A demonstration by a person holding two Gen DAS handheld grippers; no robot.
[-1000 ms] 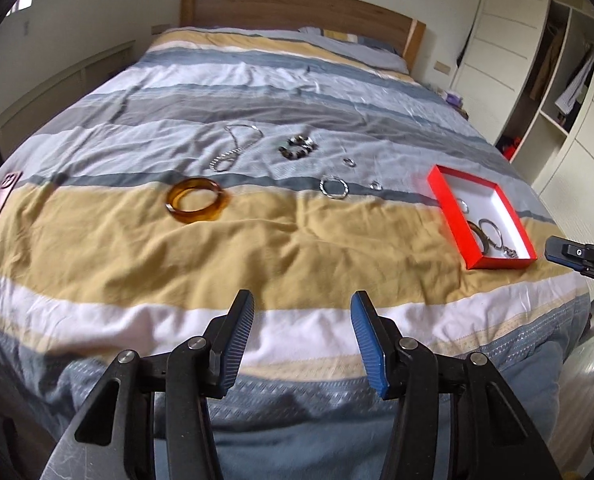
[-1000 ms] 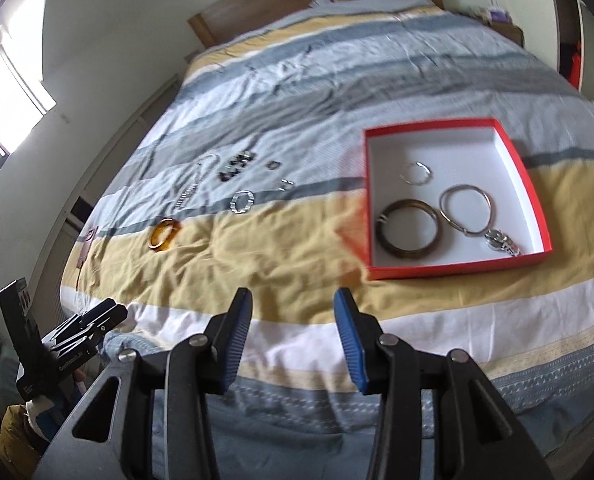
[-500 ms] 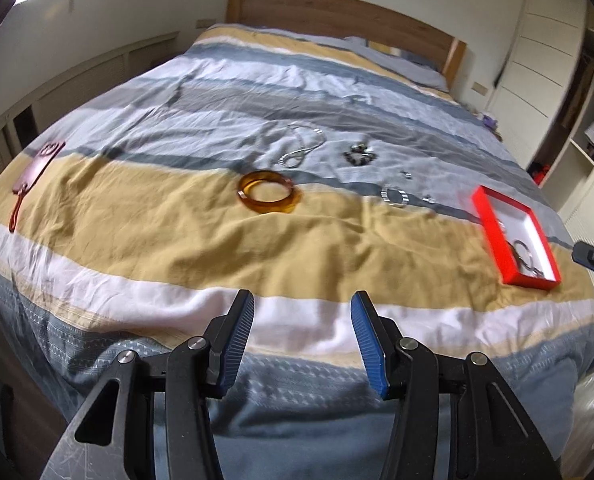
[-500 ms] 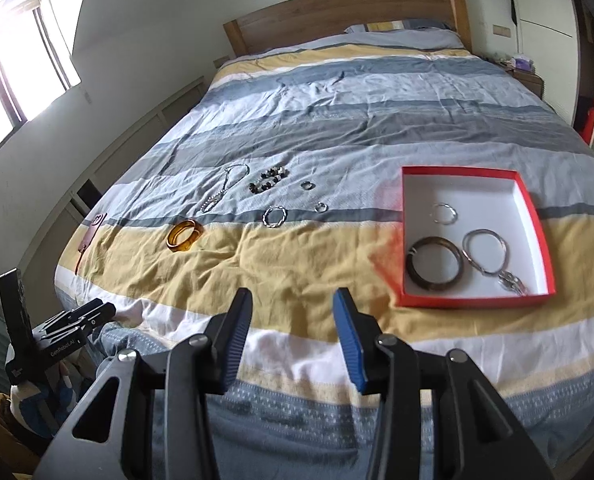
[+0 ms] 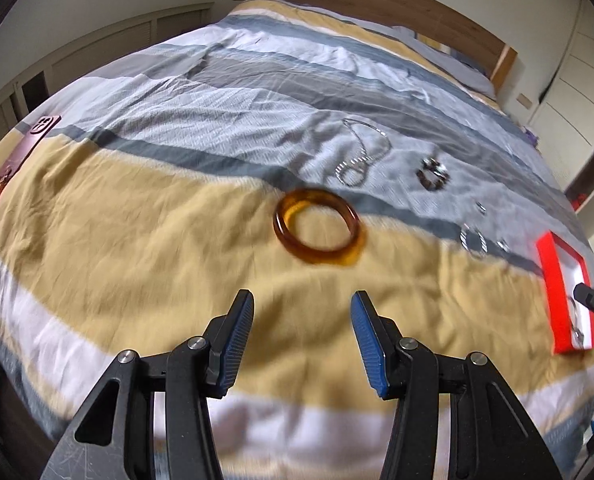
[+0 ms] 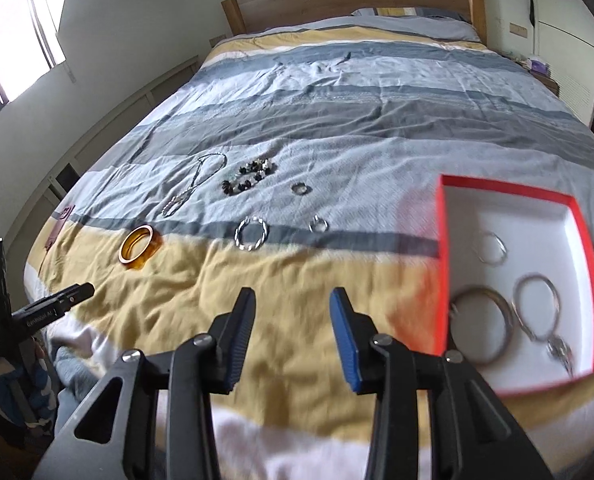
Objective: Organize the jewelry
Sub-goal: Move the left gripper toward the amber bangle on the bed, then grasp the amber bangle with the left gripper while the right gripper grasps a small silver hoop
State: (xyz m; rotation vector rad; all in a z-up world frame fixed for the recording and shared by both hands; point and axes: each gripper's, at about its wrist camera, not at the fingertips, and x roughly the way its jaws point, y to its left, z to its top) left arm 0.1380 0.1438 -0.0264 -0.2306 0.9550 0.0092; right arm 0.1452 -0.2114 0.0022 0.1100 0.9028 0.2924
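both claws have dropped nearer the bedspread (image 5: 145, 248). left gripper (image 5: 301, 334) gapes empty before the amber bangle (image 5: 320, 233); right gripper (image 6: 293, 334) narrows, empty.

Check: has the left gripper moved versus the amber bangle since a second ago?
Yes. The left gripper has closed in on the translucent amber plastic bangle, which lies ahead of its fingers, untouched.

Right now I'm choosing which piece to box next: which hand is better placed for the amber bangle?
Left. The amber bangle lies just ahead of the open left gripper; the right gripper, jaws closing on nothing, sits nearer the red box.
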